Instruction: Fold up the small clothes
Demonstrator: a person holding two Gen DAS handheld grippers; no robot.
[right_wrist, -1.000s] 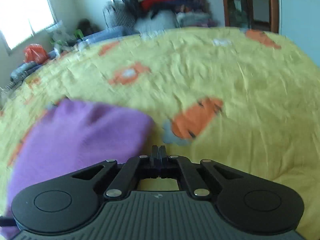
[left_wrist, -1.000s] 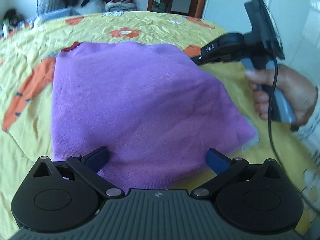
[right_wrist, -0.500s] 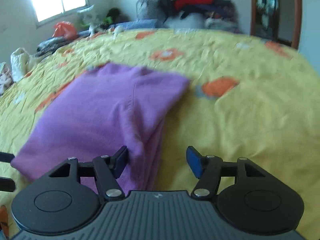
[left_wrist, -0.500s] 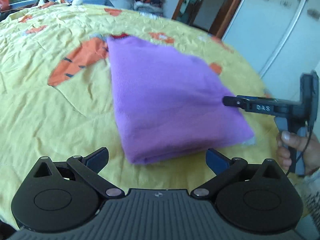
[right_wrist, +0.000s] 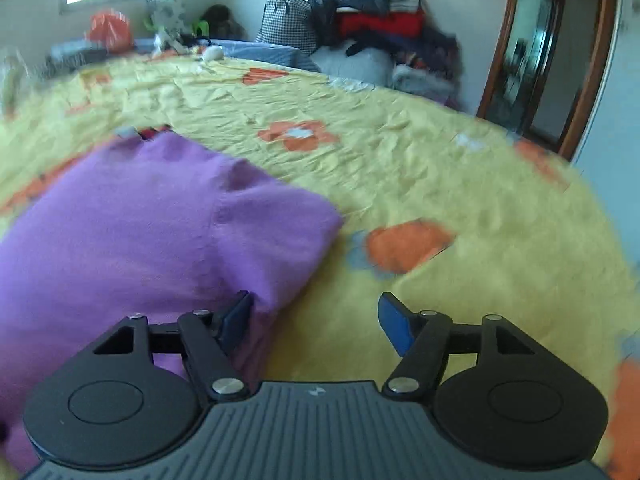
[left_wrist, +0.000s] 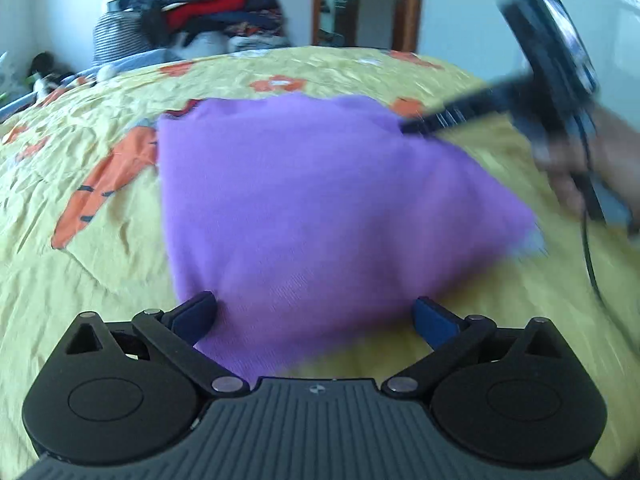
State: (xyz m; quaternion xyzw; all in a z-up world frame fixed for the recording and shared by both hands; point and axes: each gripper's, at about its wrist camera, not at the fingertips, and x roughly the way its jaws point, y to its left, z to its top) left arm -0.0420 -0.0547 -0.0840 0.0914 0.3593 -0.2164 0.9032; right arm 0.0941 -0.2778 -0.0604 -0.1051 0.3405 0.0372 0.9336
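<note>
1. A yellow bed sheet (left_wrist: pixel 100 240) covers the bed. It is thin and crinkly, with orange flower shapes and a long orange carrot shape (left_wrist: pixel 104 184) on the left.
2. A purple knit top (left_wrist: pixel 320 208) lies folded in the middle of the sheet. It looks soft and fuzzy, with 4 sides and thick, rounded edges.
3. The left gripper (left_wrist: pixel 316 316) hangs over the near edge of the top. Its 2 blue pads stand wide apart and press on nothing.
4. The right gripper (right_wrist: pixel 316 320) is at the top's right edge. Its jaws are opening. The left pad sits just beside the purple fold, and the right pad is over bare sheet.
5. A hand (left_wrist: pixel 592 168) holds that gripper's grey handle, blurry.
6. A lumpy pile of clothes (right_wrist: pixel 376 28) sits against the far wall.
</note>
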